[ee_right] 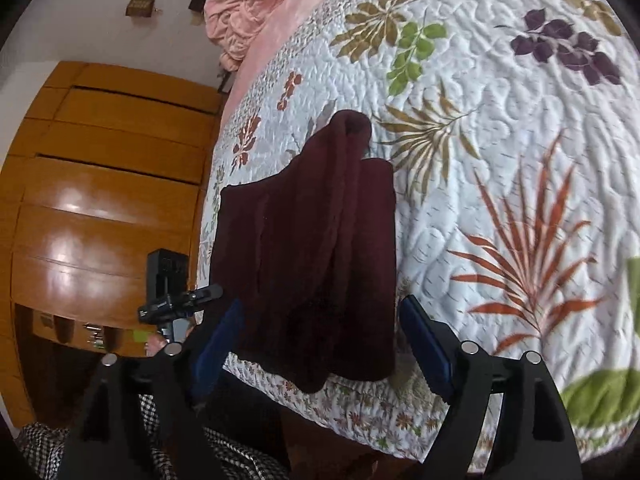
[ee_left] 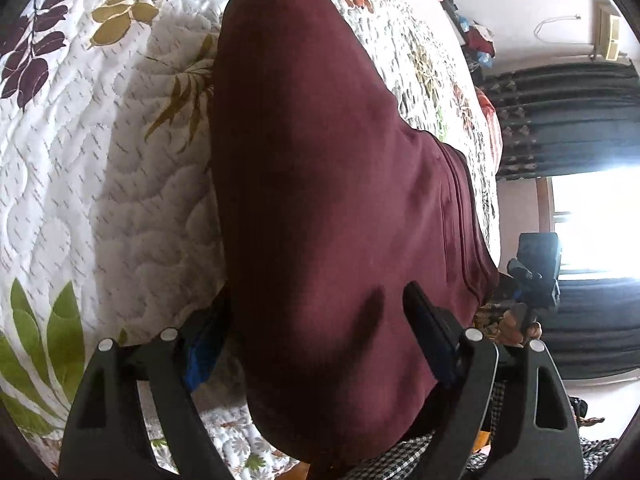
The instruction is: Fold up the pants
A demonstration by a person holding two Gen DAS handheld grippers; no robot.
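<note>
The maroon pants (ee_left: 320,184) lie lengthwise on the quilted bed, their near end hanging over the bed's front edge. In the left wrist view my left gripper (ee_left: 316,328) is open, its blue-padded fingers (ee_left: 430,332) on either side of the pants' near end. In the right wrist view the pants (ee_right: 312,248) look folded into a narrow strip with one rolled end at the far side. My right gripper (ee_right: 320,332) is open, its fingers (ee_right: 426,340) straddling the near hem at the bed's edge. Each gripper shows in the other's view: the right one (ee_left: 534,280), the left one (ee_right: 172,300).
A white floral quilt (ee_right: 500,160) covers the bed. A pink blanket (ee_right: 248,8) lies at the head. A wooden wardrobe (ee_right: 108,184) stands to the left of the bed. Dark curtains (ee_left: 568,120) and a bright window are at the right. Checked fabric (ee_right: 228,456) shows below the grippers.
</note>
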